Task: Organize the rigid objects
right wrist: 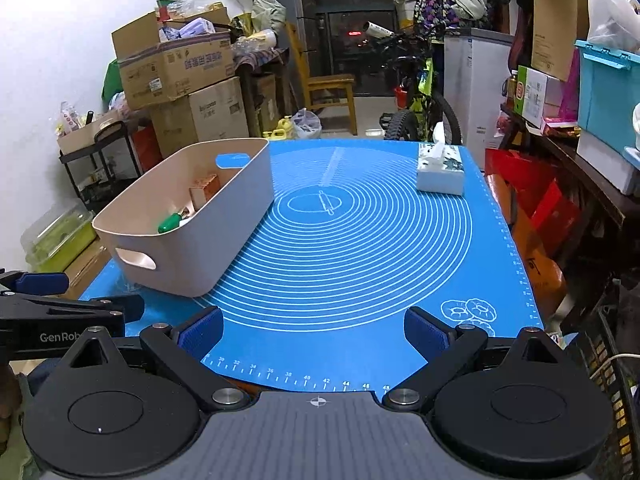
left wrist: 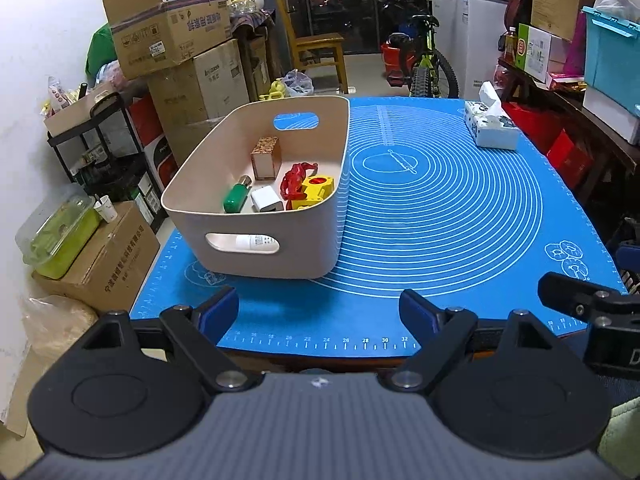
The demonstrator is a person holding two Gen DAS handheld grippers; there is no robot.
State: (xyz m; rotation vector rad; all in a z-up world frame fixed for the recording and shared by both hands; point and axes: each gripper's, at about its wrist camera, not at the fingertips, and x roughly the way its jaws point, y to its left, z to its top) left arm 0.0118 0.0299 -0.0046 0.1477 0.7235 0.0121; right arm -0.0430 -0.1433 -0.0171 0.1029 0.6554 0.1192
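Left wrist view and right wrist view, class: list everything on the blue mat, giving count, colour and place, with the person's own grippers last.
mat: one, blue with white rings, covering the table.
bin: one, beige, on the mat's left side.
cork-topped box: one, brown, upright in the bin.
bottle: one, green, lying in the bin.
charger block: one, white, in the bin.
red piece: one, in the bin.
yellow piece: one, in the bin beside it.
white tube: one, seen through the bin's handle slot.
tissue box: one, white, far right corner.
left gripper: open, empty.
right gripper: open, empty.

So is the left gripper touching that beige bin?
Apart. In the left wrist view, bare blue mat separates the open left gripper from the beige bin.
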